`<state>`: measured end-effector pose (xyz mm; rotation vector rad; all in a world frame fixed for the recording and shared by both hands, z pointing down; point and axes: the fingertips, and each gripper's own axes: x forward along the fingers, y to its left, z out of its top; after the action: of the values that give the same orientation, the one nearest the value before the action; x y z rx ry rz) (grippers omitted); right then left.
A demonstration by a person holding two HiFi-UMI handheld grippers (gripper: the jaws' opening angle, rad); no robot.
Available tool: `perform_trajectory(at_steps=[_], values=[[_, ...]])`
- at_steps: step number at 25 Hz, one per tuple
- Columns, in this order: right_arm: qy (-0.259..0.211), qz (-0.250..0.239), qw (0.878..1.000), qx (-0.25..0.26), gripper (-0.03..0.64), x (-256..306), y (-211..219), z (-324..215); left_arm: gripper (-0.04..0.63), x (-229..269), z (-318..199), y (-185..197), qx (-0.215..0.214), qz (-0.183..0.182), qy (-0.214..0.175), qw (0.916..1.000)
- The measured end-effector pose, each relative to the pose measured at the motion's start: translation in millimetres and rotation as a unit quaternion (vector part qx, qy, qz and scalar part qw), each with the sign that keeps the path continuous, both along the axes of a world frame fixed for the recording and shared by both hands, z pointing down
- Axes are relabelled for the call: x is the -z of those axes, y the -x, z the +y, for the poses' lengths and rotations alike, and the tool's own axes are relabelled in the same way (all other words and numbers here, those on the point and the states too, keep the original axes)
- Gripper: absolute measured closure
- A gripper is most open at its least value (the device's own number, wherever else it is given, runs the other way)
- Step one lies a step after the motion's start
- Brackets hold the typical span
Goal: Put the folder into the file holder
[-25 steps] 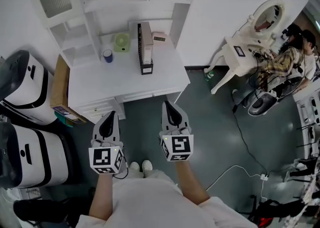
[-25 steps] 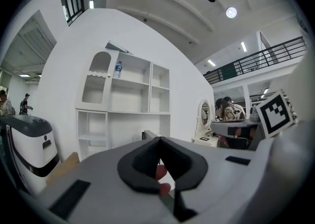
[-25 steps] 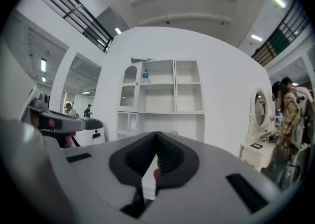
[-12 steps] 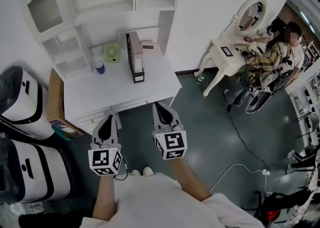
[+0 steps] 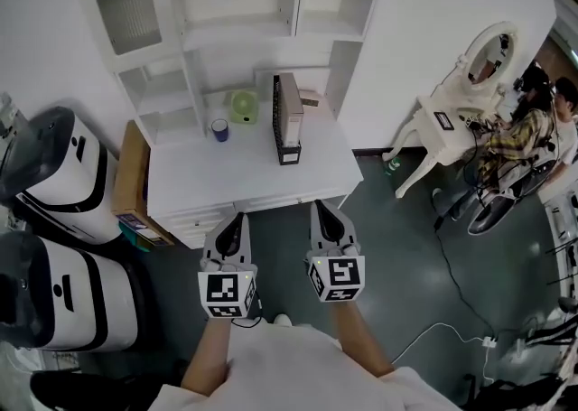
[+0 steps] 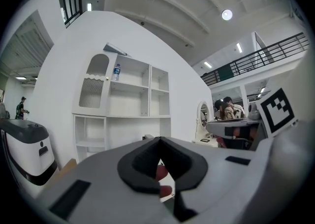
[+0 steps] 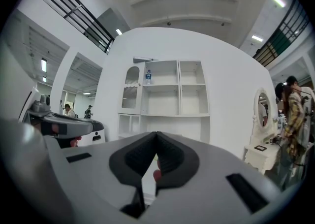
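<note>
A black file holder [image 5: 287, 132] stands upright on the white desk [image 5: 199, 179], with a pale folder [image 5: 294, 107] standing in it. My left gripper [image 5: 234, 222] and right gripper [image 5: 324, 216] hang side by side over the floor, just short of the desk's front edge. Both are shut with nothing between the fingers. In the left gripper view the left gripper [image 6: 158, 142] points at the white shelf unit [image 6: 123, 105]. The right gripper [image 7: 156, 137] faces the same shelf unit [image 7: 165, 95] in the right gripper view.
On the desk stand a blue cup [image 5: 220, 130], a green object [image 5: 243, 106] and a small pink box [image 5: 310, 98]. A cardboard box [image 5: 134, 179] and two white-and-black machines [image 5: 54, 174] stand at the left. A vanity table [image 5: 456, 102] and seated people [image 5: 533, 129] are at the right. A cable [image 5: 452, 305] lies on the floor.
The head view has swung, so the desk and shelf now sit further right and lower. Both grippers stay shut and empty in front of the body.
</note>
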<state>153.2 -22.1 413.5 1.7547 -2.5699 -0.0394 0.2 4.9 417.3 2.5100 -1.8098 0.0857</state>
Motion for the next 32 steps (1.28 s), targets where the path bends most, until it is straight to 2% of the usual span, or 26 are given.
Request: perform_trajectory(at_steps=[13,22,32], values=[[0.000,0.005,1.000,0.007,0.620,-5,15,-17,0.604,3,-15,14,0.004,0.004,-0.003,1.0000],[-0.010,0.011,1.000,0.001,0.620,3,-3,-20,0.604,5,-22,-1,0.003,0.008,-0.005,1.0000],[-0.027,0.016,0.999,0.013,0.620,14,-3,-12,0.604,8,-15,-11,-0.002,0.006,-0.006,1.0000]])
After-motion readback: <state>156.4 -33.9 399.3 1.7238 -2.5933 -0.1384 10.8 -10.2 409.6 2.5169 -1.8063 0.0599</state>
